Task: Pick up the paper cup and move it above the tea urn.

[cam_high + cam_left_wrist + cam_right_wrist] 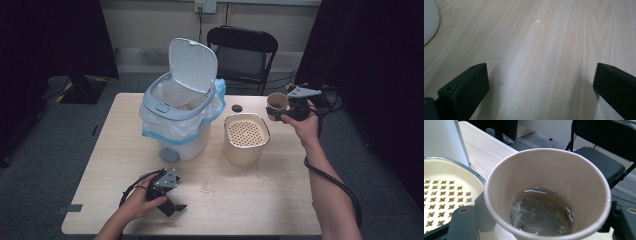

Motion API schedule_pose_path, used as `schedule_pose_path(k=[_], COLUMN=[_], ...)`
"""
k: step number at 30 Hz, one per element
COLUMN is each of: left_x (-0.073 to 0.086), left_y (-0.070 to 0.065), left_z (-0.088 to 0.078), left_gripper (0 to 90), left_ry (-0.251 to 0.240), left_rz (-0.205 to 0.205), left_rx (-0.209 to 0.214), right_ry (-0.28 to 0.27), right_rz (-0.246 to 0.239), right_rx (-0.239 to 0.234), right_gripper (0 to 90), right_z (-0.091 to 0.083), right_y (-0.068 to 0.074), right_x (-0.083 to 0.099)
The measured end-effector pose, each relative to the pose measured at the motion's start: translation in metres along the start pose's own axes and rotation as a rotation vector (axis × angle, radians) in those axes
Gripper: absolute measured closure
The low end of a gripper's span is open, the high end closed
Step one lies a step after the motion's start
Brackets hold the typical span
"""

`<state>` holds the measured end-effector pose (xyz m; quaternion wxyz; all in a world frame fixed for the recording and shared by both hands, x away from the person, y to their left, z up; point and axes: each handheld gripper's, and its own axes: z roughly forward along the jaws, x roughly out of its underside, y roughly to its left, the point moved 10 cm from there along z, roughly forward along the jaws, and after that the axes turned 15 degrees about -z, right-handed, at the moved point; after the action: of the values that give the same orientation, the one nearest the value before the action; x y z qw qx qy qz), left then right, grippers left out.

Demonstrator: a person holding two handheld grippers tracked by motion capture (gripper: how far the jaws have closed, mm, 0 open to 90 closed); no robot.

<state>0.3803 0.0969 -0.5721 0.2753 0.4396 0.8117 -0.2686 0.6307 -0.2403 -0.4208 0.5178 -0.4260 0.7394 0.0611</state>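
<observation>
Here, the wooden table (110,165) carries everything, and the white pedal bin (180,107) serves as the landmark: it stands toward the table's far left, its lid tipped up and open, a blue-edged plastic liner folded over its rim. Just to the right of the bin sits a cream container with a perforated strainer top (246,136). Farther right of the bin, beyond that container, the right gripper (278,113) holds a paper cup (276,104) lifted above the table's far right corner, jaws closed on its sides; the right gripper view shows murky liquid with dregs in the cup's bottom. In front of the bin, near the table's near edge, the left gripper (176,206) rests low with its jaws spread wide and empty.
</observation>
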Motion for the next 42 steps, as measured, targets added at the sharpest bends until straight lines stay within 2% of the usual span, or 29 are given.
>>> schedule_pose_path(k=[10, 15, 21, 26, 27, 29, 31, 34, 35, 36, 38, 40, 41, 42], left_x=[0.0, 0.0, 0.0, 0.0, 0.0, 0.0, 0.0, 0.0, 0.0, 0.0, 0.0, 0.0, 0.0, 0.0], left_y=[0.0, 0.0, 0.0, 0.0, 0.0, 0.0, 0.0, 0.0, 0.0, 0.0, 0.0, 0.0, 0.0, 0.0], left_z=[0.0, 0.0, 0.0, 0.0, 0.0, 0.0, 0.0, 0.0, 0.0, 0.0, 0.0, 0.0, 0.0, 0.0], left_gripper=[0.0, 0.0, 0.0, 0.0, 0.0, 0.0, 0.0, 0.0, 0.0, 0.0, 0.0, 0.0, 0.0, 0.0], left_ry=[0.0, 0.0, 0.0, 0.002, 0.003, 0.003, 0.004, 0.004, 0.003, 0.003, 0.003, 0.0, -0.001, 0.0], left_rz=[0.0, 0.0, 0.0, 0.0, 0.001, 0.001, 0.0, 0.001, 0.0, 0.0, 0.001, 0.0, 0.001, 0.001], left_rx=[0.0, -0.001, 0.0, -0.001, -0.001, -0.001, -0.001, 0.002, -0.001, -0.001, -0.001, -0.002, 0.0, 0.0], right_ry=[-0.025, -0.034, -0.001, 0.053, 0.078, 0.114, 0.163, 0.239, 0.278, 0.309, 0.322, 0.37, 0.379, 0.385], right_rz=[-0.111, -0.197, -0.387, -0.59, -0.644, -0.711, -0.805, -0.978, -1.072, -1.13, -1.252, -1.363, -1.434, -1.506], right_rx=[0.014, 0.033, 0.093, 0.128, 0.135, 0.154, 0.187, 0.245, 0.284, 0.309, 0.325, 0.392, 0.43, 0.445], right_gripper=[25.0, 25.1, 25.4, 25.8, 25.8, 26.0, 26.3, 26.6, 26.6, 26.7, 26.7, 26.7, 26.6, 26.6], right_z=[0.0, -0.003, -0.006, -0.006, -0.005, -0.005, -0.005, -0.005, -0.005, -0.006, -0.005, -0.007, -0.008, -0.007], right_y=[0.0, 0.002, 0.008, 0.021, 0.024, 0.027, 0.03, 0.033, 0.034, 0.035, 0.042, 0.045, 0.048, 0.05], right_x=[-0.015, -0.023, -0.032, -0.041, -0.042, -0.043, -0.044, -0.046, -0.047, -0.048, -0.051, -0.052, -0.055, -0.058])
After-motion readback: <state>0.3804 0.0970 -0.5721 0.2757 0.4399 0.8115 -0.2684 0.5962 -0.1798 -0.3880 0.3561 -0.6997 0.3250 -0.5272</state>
